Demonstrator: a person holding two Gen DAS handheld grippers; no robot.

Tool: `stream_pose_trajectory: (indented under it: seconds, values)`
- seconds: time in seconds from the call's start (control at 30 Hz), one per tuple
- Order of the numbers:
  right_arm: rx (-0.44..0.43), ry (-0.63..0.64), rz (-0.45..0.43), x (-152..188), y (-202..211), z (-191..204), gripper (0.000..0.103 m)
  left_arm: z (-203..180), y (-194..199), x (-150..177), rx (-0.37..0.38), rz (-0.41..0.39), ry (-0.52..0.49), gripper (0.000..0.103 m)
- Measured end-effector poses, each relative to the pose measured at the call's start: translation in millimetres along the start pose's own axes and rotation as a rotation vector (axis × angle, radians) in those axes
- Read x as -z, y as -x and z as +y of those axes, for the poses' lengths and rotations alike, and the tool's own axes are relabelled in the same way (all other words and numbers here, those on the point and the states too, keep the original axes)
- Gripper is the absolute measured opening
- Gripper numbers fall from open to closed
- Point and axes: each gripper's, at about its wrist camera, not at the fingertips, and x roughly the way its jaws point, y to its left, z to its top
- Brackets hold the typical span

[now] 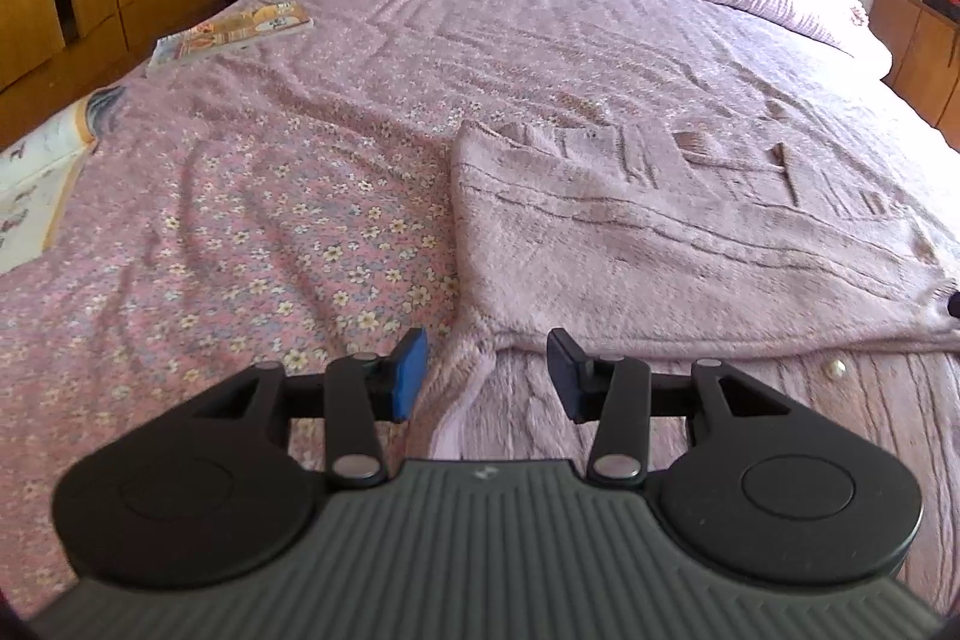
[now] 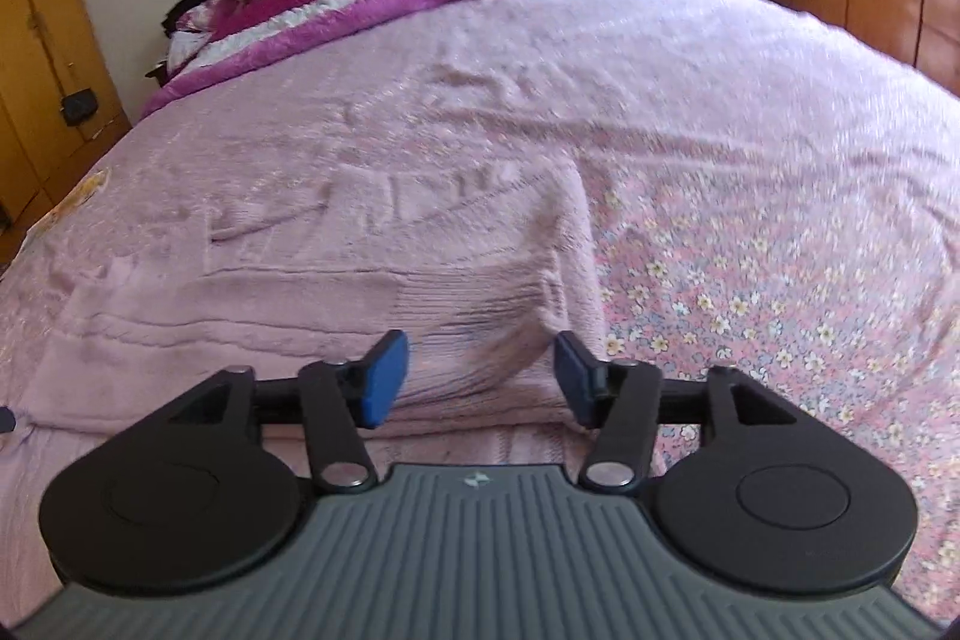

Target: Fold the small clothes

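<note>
I see one pale pink knit garment [image 1: 660,244] [image 2: 336,292], fuzzy with ribbed bands, lying flat on the floral bedsheet [image 1: 240,220]; a pearl-like button [image 1: 836,369] shows near its lower edge.

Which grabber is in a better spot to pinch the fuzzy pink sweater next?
Probably the left gripper. It is open, with a bunched corner of the pink sweater right between its pads. The right gripper is open too, but faces only flat fabric, with no edge to pinch.
</note>
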Motion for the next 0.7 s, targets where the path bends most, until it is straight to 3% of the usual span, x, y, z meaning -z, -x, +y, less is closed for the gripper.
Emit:
stream_pose_trajectory:
  seconds: [0.23, 0.33, 0.7]
  values:
    - [-0.085, 0.055, 0.002, 11.2, 50.5, 24.1, 0.065, -4.4, 36.8, 8.5, -0.020, -0.015, -0.083, 0.046]
    - [-0.111, 0.081, 0.019, 22.7, 68.1, 33.6, 0.070, -2.1, 54.9, 13.5, -0.008, -0.017, -0.080, 0.046]
    - [-0.151, 0.204, 0.110, 90.4, 111.5, 50.9, 0.076, -9.5, 95.7, 64.6, 0.039, -0.018, -0.085, 0.046]
